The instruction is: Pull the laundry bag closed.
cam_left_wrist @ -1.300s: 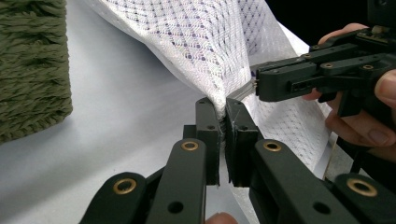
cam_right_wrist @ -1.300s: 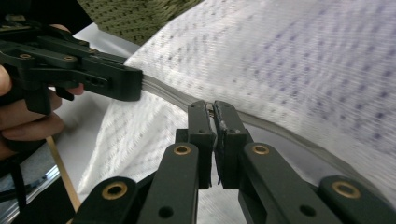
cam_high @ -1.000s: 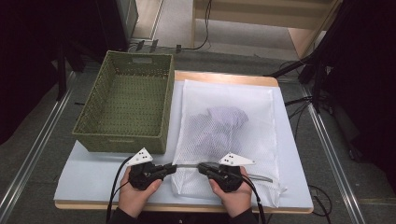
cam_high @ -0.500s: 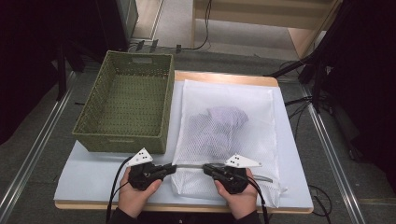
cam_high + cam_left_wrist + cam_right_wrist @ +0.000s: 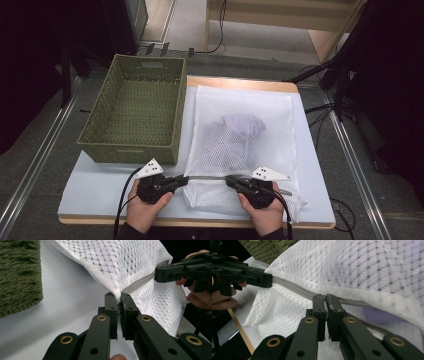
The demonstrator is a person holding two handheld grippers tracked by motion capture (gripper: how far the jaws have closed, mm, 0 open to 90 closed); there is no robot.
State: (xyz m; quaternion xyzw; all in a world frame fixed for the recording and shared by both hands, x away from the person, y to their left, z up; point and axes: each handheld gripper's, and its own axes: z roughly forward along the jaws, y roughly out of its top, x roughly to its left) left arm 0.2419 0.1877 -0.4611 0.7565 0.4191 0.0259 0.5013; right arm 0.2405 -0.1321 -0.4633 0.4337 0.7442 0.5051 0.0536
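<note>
Mesh laundry bag (image 5: pixel 243 140), white, flat on the pale table (image 5: pixel 100 187), right of the green woven basket (image 5: pixel 132 117). Near edge lifted slightly, grey zipper (image 5: pixel 207 177) stretched taut between both tools along that edge.

Closest to the table's front edge: two hands, each wrapped around a black tool. Left gripper (image 5: pixel 182 180) aimed right, jaws clenched on the bag's near left corner, right at the zipper's end. From the left gripper view: mesh bag (image 5: pixel 130 262) bunched and pinched between the two pads, zipper (image 5: pixel 140 283) running away toward the right gripper (image 5: pixel 156 273), held by a hand at the far right. Basket (image 5: pixel 20 277) wall at the left of that view, apart from the bag, bare table (image 5: pixel 62 302) between.

Right gripper (image 5: pixel 231 181) aimed left, jaws clamped tight on the zipper line partway along the bag's near edge; whether on the slider itself, cannot tell. From the right gripper view: pads closed on the grey zipper (image 5: pixel 294 288), left gripper (image 5: pixel 270 280) gripping its far end, basket (image 5: pixel 269 247) beyond.

Farther back: purple-white garment (image 5: pixel 237 130) bundled inside the bag, around its middle, seen through the mesh. Bag's far edge close to the table's wooden rear rim. Basket standing upright just beside the bag's left side.
</note>
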